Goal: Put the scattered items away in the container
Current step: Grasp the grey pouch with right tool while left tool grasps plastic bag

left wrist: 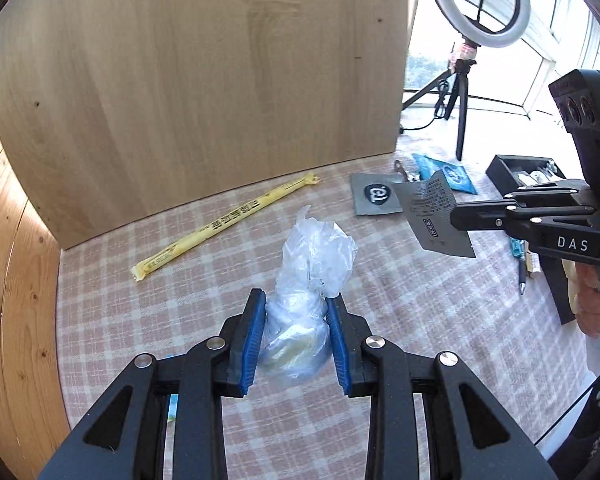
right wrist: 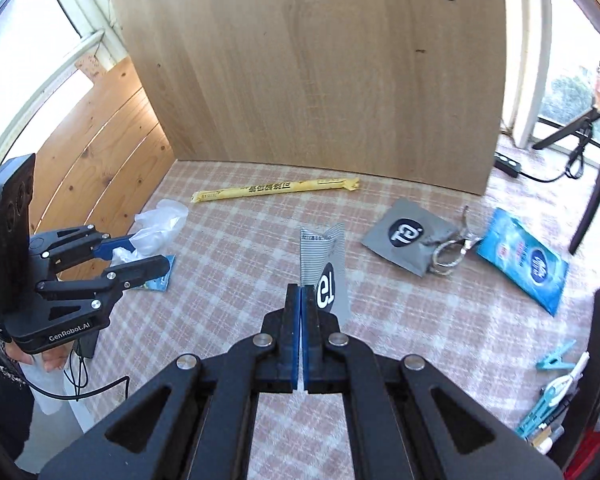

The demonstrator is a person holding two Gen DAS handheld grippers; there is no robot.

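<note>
Two grey sachets point(right wrist: 406, 236) point(right wrist: 327, 280), one yellow stick pack point(right wrist: 276, 191), one clear plastic bag point(left wrist: 308, 292), one blue wipes pack point(right wrist: 526, 260), one metal clip point(right wrist: 452, 252), one clothes peg point(right wrist: 556, 360), one black tray point(left wrist: 500, 168)

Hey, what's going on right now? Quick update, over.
Left gripper clamped on crumpled plastic bag. Right gripper shut on grey sachet. Black container at right, holding some things. Path looks open.
</note>
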